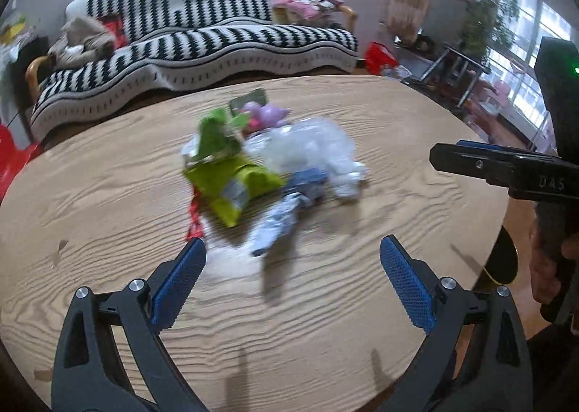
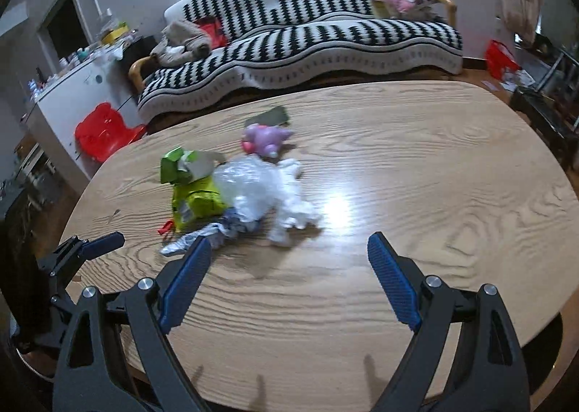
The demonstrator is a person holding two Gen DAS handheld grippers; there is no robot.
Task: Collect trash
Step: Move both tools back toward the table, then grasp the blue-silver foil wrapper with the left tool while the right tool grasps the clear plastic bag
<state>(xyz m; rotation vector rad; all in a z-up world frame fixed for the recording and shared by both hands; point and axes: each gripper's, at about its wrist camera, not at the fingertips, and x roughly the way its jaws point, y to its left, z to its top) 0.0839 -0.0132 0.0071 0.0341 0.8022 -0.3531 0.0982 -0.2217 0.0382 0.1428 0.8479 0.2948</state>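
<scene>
Left wrist view: the left claw [image 1: 292, 256] fills the lower part of the frame with its blue-padded fingers spread wide apart and nothing between them, above the oval light-wood desk [image 1: 416, 195]. At the centre of the frame, on the desk, lies the heap of trash: a lime-green crumpled snack bag [image 1: 235, 184], a darker green torn carton [image 1: 217, 133] above it, a clear crinkled plastic film [image 1: 307, 144] to the right, a silver-blue foil wrapper [image 1: 278, 224] at the lower edge of the heap, and a small purple and pink toy-like piece [image 1: 267, 113] toward the top. The heap is blurred. At the right edge the right claw [image 1: 470, 162] shows from the side. In the right wrist view, the right claw [image 2: 289, 256] is likewise splayed open and empty in the lower frame, with the same heap at centre left, the foil wrapper [image 2: 195, 240] just beside its left fingertip. A black-and-white striped sofa [image 2: 307, 35] stands behind the desk in the upper frame.
</scene>
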